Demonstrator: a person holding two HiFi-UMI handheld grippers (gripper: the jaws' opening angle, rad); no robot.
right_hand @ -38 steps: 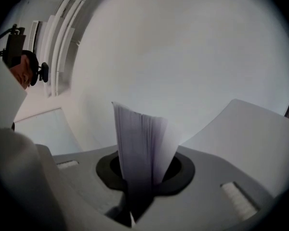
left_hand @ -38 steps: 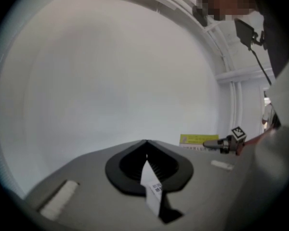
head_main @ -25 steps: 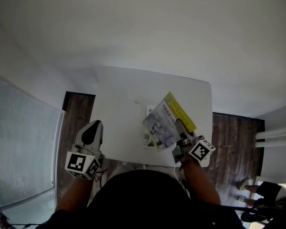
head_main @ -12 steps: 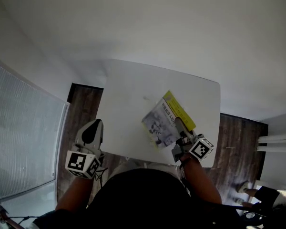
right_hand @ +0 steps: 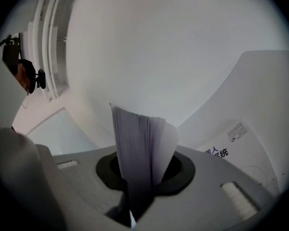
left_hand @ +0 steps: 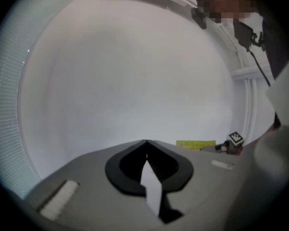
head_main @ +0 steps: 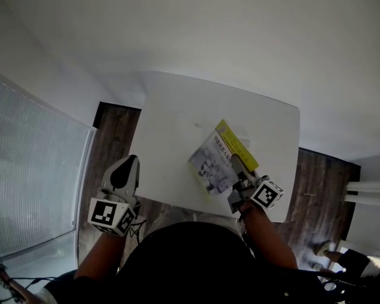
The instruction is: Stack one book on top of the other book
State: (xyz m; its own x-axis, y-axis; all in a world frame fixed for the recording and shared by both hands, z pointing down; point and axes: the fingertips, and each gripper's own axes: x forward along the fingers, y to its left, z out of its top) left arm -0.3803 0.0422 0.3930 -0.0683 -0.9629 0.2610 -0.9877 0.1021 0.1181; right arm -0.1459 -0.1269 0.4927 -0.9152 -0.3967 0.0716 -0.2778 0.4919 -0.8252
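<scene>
Right now, gripped in the narrow jaws of the right gripper (head_main: 239, 171): the near edge of the top book (right_hand: 138, 143), pages upright between the pads and fanning a little. Squeeze no looser, since a soft block of pages probably slips or sags.

From the jaws, reaching toward eleven o'clock in the head view: the rest of that book, grey cover up with a yellow band along its far side, seemingly tilted over the near half of the table (head_main: 177, 116). At four o'clock of the jaws in the right gripper view, flat on the table: the bottom book (right_hand: 233, 137), white cover with blue print, almost wholly hidden under the held one from above. Cannot tell whether the two touch yet.

Lower slowly. Set the far edge down first and line it up with the bottom book's far edge, then lay the near edge down without dragging; dragging likely shoves the bottom book askew. Part the jaws only once the cover lies flat, and draw back toward five o'clock, level, so as not to lift the pages.

At seven o'clock, off the table's near-left corner: the left gripper (left_hand: 145, 150), jaws together on nothing. Bring it in only to steady the bottom book if needed.
</scene>
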